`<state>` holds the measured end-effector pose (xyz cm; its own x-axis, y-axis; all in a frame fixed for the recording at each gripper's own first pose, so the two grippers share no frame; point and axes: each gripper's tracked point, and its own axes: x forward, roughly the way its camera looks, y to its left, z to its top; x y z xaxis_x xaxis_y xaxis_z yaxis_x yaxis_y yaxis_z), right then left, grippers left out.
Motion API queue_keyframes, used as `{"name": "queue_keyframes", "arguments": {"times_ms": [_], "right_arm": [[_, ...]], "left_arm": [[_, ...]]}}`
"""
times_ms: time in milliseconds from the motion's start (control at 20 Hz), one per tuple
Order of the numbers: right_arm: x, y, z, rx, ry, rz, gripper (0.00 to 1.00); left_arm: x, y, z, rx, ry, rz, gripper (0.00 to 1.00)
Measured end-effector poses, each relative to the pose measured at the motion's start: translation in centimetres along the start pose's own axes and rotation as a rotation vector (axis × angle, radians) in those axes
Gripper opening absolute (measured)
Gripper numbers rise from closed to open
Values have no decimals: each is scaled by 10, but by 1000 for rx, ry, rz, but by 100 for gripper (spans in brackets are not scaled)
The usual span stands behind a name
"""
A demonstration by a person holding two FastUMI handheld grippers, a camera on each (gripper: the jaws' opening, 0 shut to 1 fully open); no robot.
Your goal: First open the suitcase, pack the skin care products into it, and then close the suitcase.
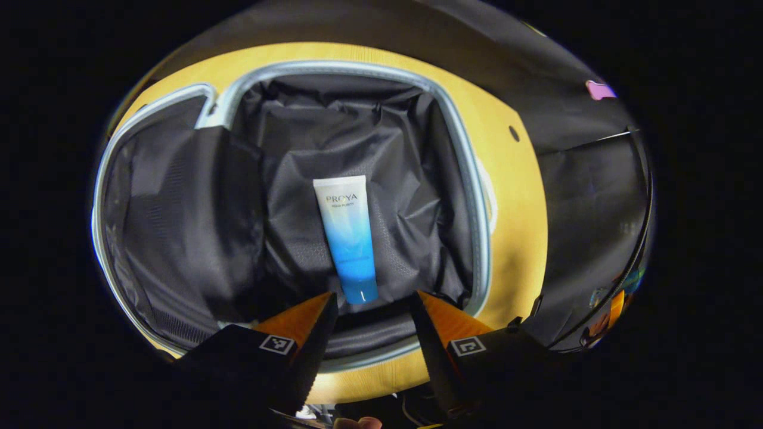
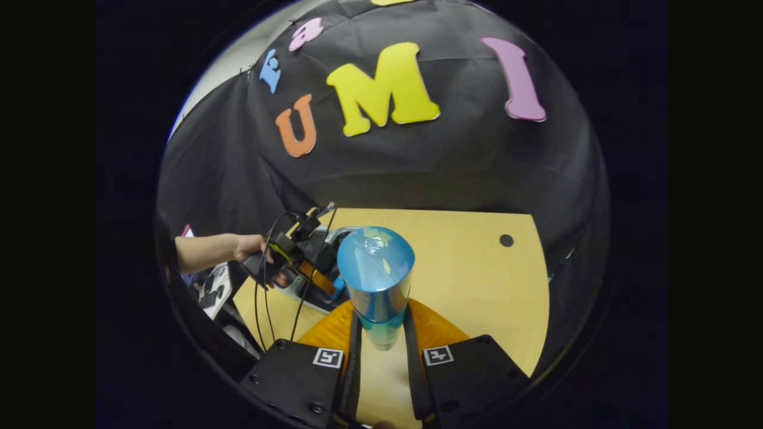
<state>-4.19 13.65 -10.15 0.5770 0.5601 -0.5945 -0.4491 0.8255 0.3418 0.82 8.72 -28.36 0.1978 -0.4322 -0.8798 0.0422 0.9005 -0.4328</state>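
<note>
The suitcase [image 1: 471,196] lies open on the yellow table [image 1: 518,238], its black lining showing and its lid half [image 1: 167,226] spread to the left. A white-and-blue tube [image 1: 347,235] rests on the lining in the main half, cap end toward me. My left gripper [image 1: 372,304] hovers open just above the tube's cap, touching nothing. In the right gripper view, my right gripper [image 2: 381,325] is shut on a blue bottle [image 2: 377,277] held upright above the table [image 2: 477,280]. Farther left, a hand holds the left gripper [image 2: 292,256] over the suitcase [image 2: 325,298].
Black cloth hangs behind the table [image 1: 590,202] and covers the booth's back wall [image 2: 381,167]. The table top has a small round hole [image 2: 506,240] near its far right corner. Cables [image 2: 280,286] trail from the left gripper.
</note>
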Motion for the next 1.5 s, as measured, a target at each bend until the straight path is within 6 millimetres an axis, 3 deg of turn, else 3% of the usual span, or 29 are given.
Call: {"name": "queue_keyframes", "arguments": {"times_ms": [50,100,250,400,500,600,800,950,1150,1400,1500], "right_arm": [[12,13,5,-7,20,33,32],[25,22,8,-15,44,61,33],[72,47,11,9,141,122,32],[125,55,1,76,273,124,32],[161,59,-11,113,380,108,32],[197,55,-22,126,463,69,32],[246,58,-45,208,595,8,32],[272,60,-68,266,678,-34,32],[299,56,-85,327,726,-96,33],[311,49,-88,390,728,-151,29],[312,46,-92,399,731,-176,34]], "left_arm": [[-16,-3,1,14,-73,0,79],[-33,-5,3,31,-161,11,100],[-74,-5,-5,11,-376,-4,99],[-101,23,-28,-103,-546,-23,99],[-106,42,-46,-180,-605,-13,98],[-109,52,-79,-241,-627,11,99],[-121,68,-131,-323,-637,43,99],[-129,78,-146,-355,-648,68,99],[-139,88,-152,-396,-672,79,99],[-151,95,-156,-422,-696,89,99],[-152,98,-156,-429,-697,88,99]]}}
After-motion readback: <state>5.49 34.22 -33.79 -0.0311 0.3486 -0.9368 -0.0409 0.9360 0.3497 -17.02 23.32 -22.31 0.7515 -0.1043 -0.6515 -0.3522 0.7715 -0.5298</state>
